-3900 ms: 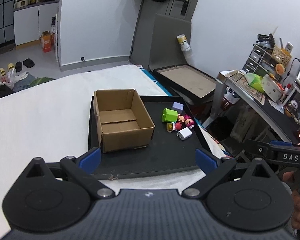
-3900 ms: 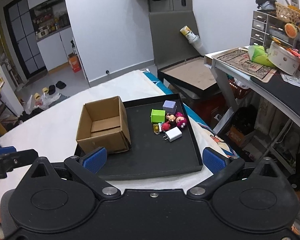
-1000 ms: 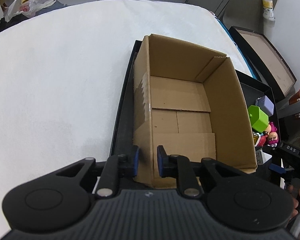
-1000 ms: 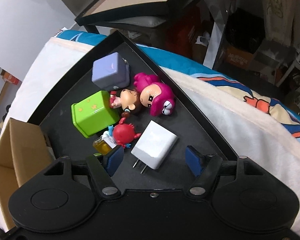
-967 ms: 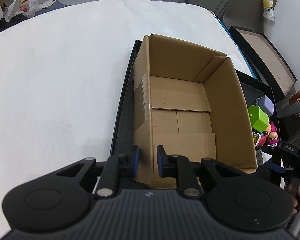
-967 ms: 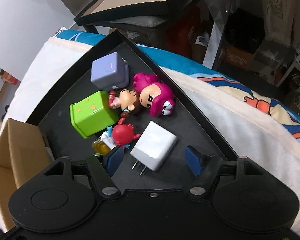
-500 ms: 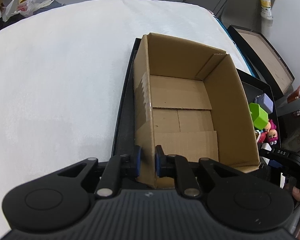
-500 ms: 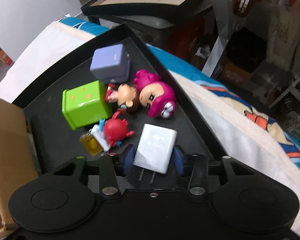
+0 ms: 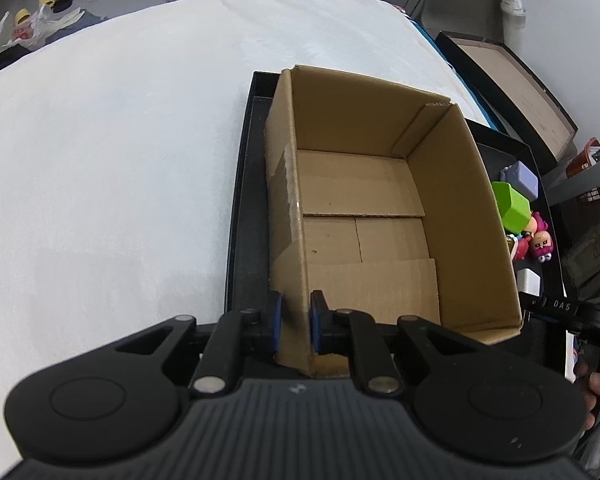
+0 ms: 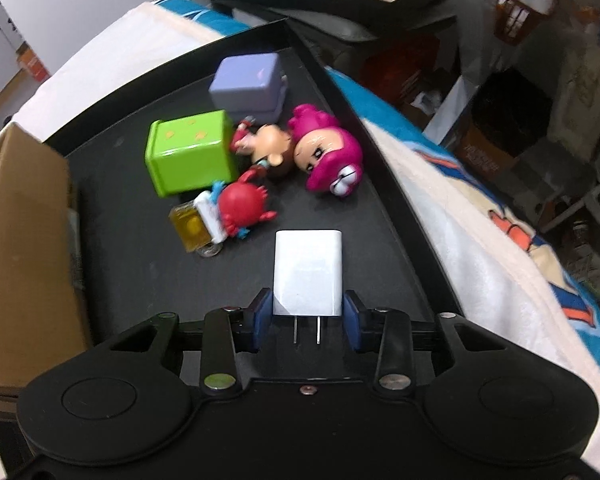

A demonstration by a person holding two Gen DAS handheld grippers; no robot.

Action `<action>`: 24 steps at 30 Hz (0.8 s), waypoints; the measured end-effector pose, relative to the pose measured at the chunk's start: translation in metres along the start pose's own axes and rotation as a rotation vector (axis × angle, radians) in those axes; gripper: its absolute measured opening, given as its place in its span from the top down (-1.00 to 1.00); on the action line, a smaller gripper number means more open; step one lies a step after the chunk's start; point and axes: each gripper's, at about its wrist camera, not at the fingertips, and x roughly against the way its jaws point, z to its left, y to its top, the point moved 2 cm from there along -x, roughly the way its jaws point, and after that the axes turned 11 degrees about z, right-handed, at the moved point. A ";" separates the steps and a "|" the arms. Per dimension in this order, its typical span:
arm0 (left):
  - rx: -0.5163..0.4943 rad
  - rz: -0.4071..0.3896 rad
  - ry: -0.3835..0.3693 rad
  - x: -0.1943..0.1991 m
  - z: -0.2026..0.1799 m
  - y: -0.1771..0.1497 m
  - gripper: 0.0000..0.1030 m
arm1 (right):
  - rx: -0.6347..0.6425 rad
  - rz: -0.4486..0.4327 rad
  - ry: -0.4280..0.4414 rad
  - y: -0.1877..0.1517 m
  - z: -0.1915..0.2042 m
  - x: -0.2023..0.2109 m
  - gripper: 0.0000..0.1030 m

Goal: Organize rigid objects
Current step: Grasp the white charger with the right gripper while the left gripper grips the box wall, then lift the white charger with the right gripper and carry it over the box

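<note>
An open, empty cardboard box (image 9: 360, 200) stands on the left part of a black tray (image 9: 244, 184). My left gripper (image 9: 296, 320) is shut on the box's near left wall, one pad on each side. In the right wrist view my right gripper (image 10: 306, 316) is closing on a white plug charger (image 10: 308, 272), both blue pads against its sides and its prongs pointing at the camera. Beyond it lie a red crab toy (image 10: 242, 204), a green cube (image 10: 190, 156), a purple cube (image 10: 246, 80), a pink-haired figure (image 10: 328, 160) and a small brown-haired figure (image 10: 274, 148).
The tray rests on a white bed cover (image 9: 100, 160) with a blue patterned sheet (image 10: 500, 208) at its right edge. Past the bed's edge are a flat board in a black frame (image 9: 516, 76) and cluttered floor. A hand (image 9: 596, 384) holds the right gripper.
The right gripper's jaws closed from wide apart onto the white charger, which turned square between the pads. The left gripper stayed clamped on the box wall.
</note>
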 end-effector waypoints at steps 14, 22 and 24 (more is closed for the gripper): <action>-0.044 -0.005 -0.003 0.003 0.001 -0.010 0.74 | -0.056 0.033 0.129 -0.003 -0.011 0.029 0.30; -0.069 0.002 -0.022 0.005 0.001 -0.016 0.74 | -0.052 0.023 0.145 -0.007 -0.008 0.050 0.30; -0.069 0.001 -0.021 0.005 0.001 -0.017 0.74 | -0.050 0.014 0.146 -0.007 -0.007 0.057 0.30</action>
